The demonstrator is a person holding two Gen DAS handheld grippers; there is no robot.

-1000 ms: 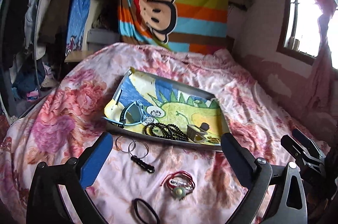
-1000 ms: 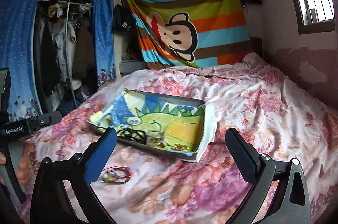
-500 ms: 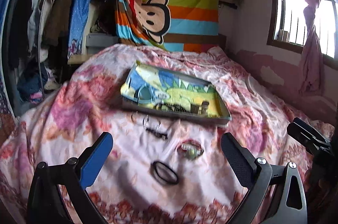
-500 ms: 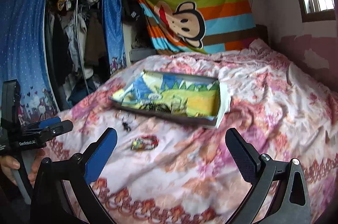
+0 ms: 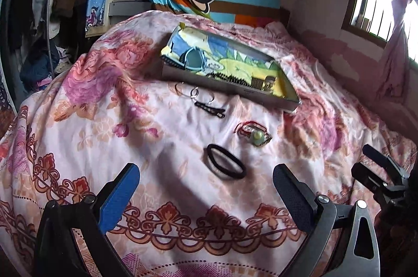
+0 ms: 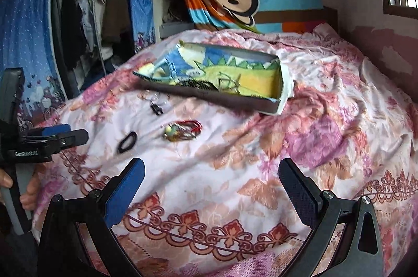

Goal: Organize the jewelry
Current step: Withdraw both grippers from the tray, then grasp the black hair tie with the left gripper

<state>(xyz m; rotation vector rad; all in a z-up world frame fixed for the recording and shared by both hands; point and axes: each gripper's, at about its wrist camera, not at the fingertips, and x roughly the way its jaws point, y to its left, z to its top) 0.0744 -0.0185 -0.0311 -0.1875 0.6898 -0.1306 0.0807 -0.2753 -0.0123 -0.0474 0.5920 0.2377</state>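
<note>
Left wrist view: hair tie (image 5: 226, 165) at 12 o'clock on bed (image 5: 78, 136).
Fingers: both grippers released, empty.
Tip: pinch one band edge, carry to tray (image 5: 261, 94).

Both grippers have drawn back from the bed. The left gripper (image 5: 206, 181), jaws wide, now has the black hair tie (image 5: 226, 165) just ahead between its fingers, the red bracelet (image 5: 253, 133) beyond. The tray (image 6: 274, 105) lies well ahead of the right gripper (image 6: 211, 176), also spread wide, formerly close above its fingertips.
</note>
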